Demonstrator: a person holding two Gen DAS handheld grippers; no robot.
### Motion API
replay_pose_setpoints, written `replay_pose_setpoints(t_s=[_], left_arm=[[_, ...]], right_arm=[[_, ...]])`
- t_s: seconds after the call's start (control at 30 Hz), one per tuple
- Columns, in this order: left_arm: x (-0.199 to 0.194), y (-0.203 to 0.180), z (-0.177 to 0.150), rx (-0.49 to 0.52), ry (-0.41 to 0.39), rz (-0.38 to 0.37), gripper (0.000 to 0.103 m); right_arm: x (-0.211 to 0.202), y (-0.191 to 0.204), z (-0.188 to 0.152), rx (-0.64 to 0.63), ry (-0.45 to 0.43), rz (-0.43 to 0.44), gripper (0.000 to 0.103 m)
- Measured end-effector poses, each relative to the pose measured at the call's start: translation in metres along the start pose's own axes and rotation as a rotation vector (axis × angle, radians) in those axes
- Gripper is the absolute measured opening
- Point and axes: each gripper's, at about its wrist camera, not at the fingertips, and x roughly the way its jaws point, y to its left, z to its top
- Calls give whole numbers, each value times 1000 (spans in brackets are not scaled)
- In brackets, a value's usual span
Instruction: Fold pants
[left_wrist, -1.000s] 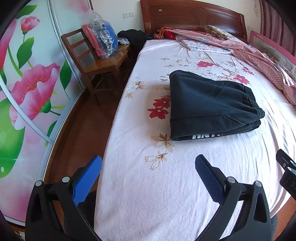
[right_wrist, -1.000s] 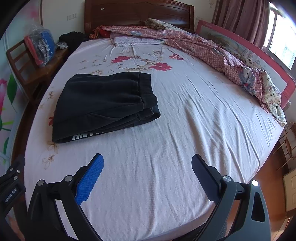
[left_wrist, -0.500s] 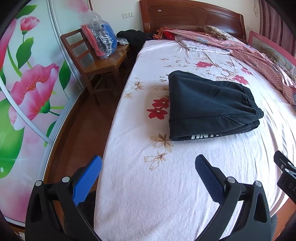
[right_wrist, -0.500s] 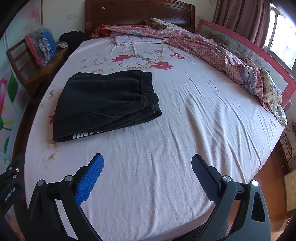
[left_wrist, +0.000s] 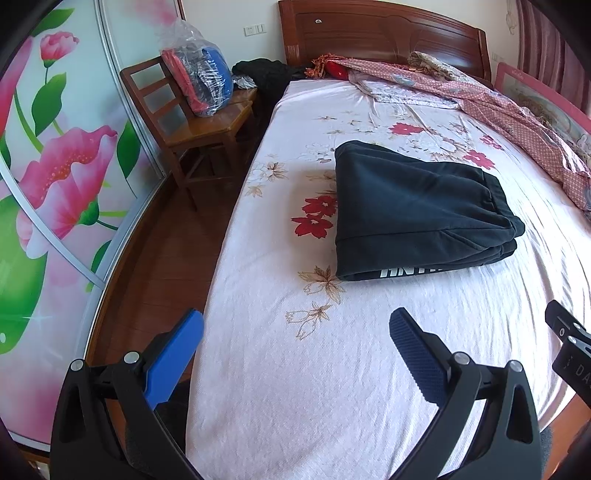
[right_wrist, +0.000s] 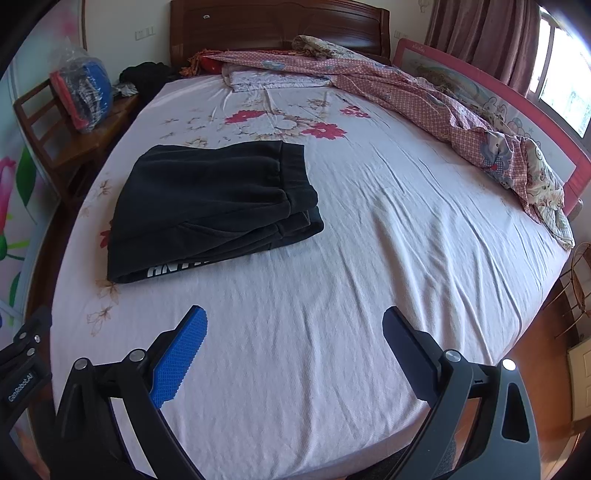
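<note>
Lying folded: pants (left_wrist: 417, 206) on bed (left_wrist: 295, 387)

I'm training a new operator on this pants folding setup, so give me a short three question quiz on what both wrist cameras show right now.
1. True or false: the black pants lie folded in a stack on the floral bed sheet, touched by neither gripper.
2. Multiple choice: what sits on the wooden chair beside the bed? A) a lamp B) a clear plastic bag of red and blue items C) a stack of books
3. Fill in: the left gripper and right gripper are both ____.

Key: 1 true. 2 B. 3 open, each holding nothing above the near part of the sheet.
</note>
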Motion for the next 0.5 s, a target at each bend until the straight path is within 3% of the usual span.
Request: replay_pose_setpoints(t_s=[0.5], left_arm=[[2,0,-1,2,-1,1,101]], right_arm=[[-1,0,0,-1,3,8,95]])
